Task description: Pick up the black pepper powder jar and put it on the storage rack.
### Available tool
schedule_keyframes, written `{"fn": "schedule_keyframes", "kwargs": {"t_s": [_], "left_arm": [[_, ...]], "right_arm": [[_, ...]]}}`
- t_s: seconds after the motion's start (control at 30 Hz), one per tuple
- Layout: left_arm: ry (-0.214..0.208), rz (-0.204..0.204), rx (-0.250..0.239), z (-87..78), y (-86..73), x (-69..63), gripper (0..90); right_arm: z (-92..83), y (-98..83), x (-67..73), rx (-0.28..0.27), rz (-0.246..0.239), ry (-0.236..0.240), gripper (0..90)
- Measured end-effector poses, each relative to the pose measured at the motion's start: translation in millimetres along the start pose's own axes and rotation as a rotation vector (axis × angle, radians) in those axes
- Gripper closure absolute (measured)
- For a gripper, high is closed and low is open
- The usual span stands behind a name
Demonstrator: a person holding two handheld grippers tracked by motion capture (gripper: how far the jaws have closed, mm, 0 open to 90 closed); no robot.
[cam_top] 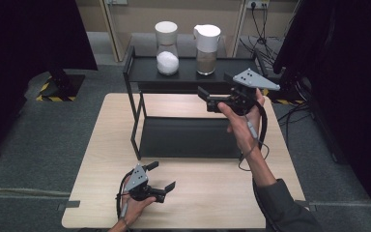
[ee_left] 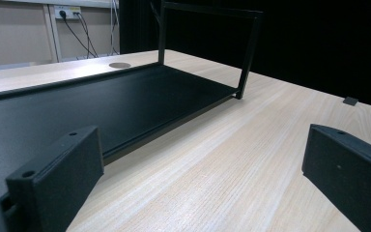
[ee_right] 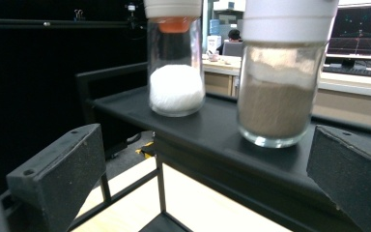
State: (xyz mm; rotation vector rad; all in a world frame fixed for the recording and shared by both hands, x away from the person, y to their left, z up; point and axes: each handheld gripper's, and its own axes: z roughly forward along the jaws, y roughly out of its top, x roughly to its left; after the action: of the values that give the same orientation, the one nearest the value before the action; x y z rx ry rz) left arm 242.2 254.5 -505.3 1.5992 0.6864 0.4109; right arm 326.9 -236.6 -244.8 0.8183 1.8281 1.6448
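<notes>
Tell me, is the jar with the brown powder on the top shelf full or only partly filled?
Partly filled. In the right gripper view the brown powder jar shows powder up to roughly midway, with clear glass above it below the white lid.

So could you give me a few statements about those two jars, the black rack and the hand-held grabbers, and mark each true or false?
1. Both jars stand on the rack's top shelf. True.
2. The jar with white powder stands right of the jar with brown powder in the high view. False: it stands to its left.
3. The right gripper holds a jar. False: its fingers are open, short of the shelf.
4. The left gripper is open above the wooden table. True.
5. The rack's bottom shelf carries a jar. False: it is bare.
</notes>
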Motion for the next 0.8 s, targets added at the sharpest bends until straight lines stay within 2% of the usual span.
{"fn": "schedule_keyframes", "kwargs": {"t_s": [0.2, 0.37, 0.8], "left_arm": [[0.002, 0.001, 0.000, 0.0, -0.1, -0.3, 0.3], [0.003, 0.001, -0.001, 0.0, -0.2, -0.3, 0.3], [0.006, 0.001, -0.003, -0.1, -0.7, -0.1, 0.3]], "right_arm": [[-12.5, -19.4, 7.2, 0.010, -0.019, 0.018, 0.5], [-21.3, -36.2, 9.8, 0.012, -0.014, 0.035, 0.5], [-39.8, -79.2, 17.7, 0.036, -0.030, 0.035, 0.5]]}}
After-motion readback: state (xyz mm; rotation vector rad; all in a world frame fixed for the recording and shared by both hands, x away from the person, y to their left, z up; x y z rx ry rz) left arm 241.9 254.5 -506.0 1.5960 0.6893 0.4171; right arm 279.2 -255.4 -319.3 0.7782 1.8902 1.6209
